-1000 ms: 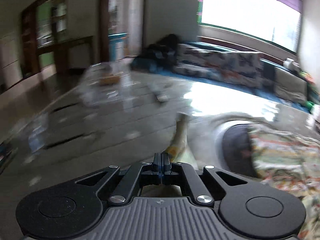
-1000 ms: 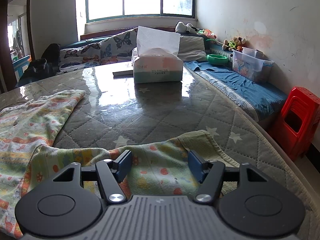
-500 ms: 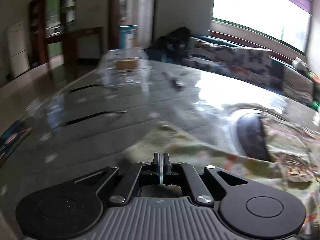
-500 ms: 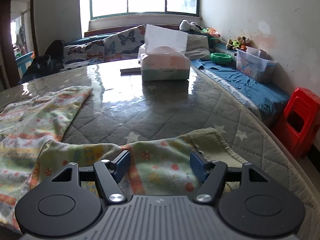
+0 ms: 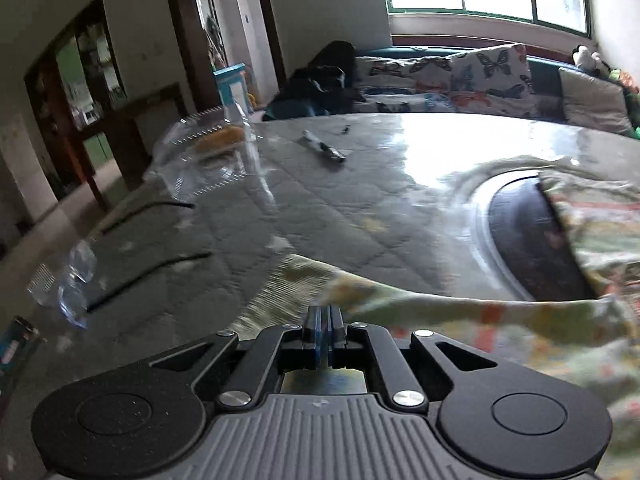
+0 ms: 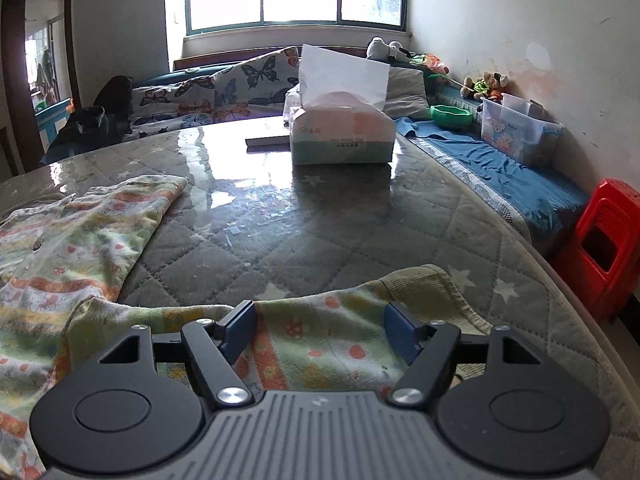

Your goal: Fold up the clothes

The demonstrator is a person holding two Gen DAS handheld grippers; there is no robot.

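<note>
Since a second ago the left gripper (image 5: pixel 322 314) has swung rightward with its fingers pressed together, seemingly pinching a strip of the pastel printed cotton garment (image 5: pixel 500 328), which now trails low across the glossy quilted grey table cover (image 5: pixel 340 208) instead of hanging up. Its partner, the right gripper (image 6: pixel 320 330), stays spread wide over the garment's ribbed green cuff end (image 6: pixel 424 284), gripping nothing. I judge the fold partway: cloth lies rumpled, not yet a tidy stack.

Only print I can see: a small dark line on the front of the tissue box (image 6: pixel 342 140), too small to read.
</note>
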